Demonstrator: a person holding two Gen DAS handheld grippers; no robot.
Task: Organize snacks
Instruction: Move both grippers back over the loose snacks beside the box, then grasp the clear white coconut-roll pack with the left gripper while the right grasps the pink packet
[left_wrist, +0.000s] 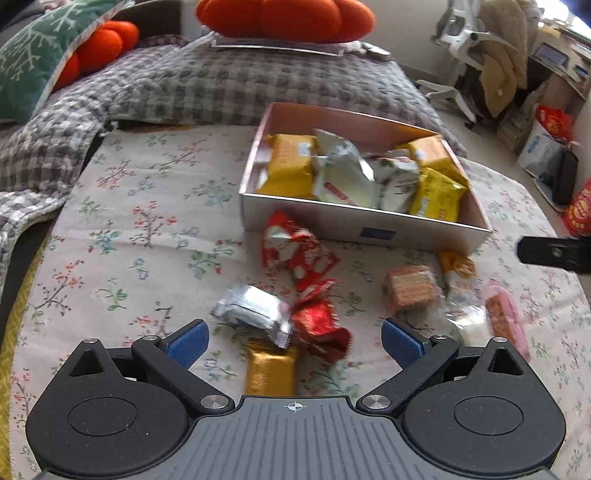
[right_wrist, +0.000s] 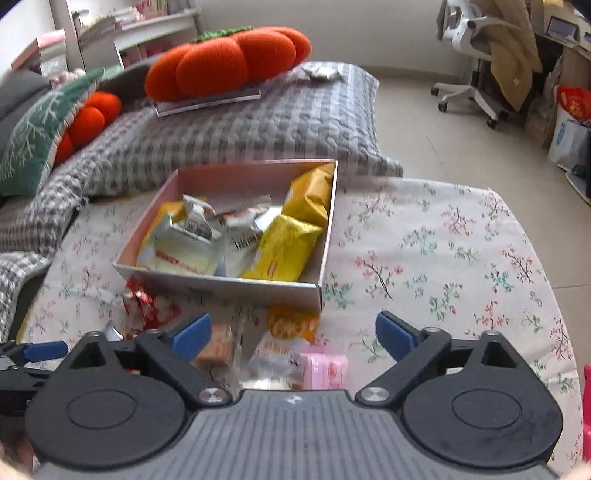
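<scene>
Both tongs — left tongs (left_wrist: 293, 341), right tongs (right_wrist: 293, 334) — gape wide (gripping nothing) above loose snacks (left_wrist: 303, 258) beside box (left_wrist: 332, 218).

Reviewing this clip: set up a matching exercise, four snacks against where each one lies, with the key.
Things:
1. yellow packet
2. gold bar
3. brown wafer block
4. pink packet

Places:
A. between the left gripper's open fingers
B. inside the box
C. between the right gripper's fingers
D. on the cloth before the box

Pairs: 1-B, 2-A, 3-D, 4-C
</scene>
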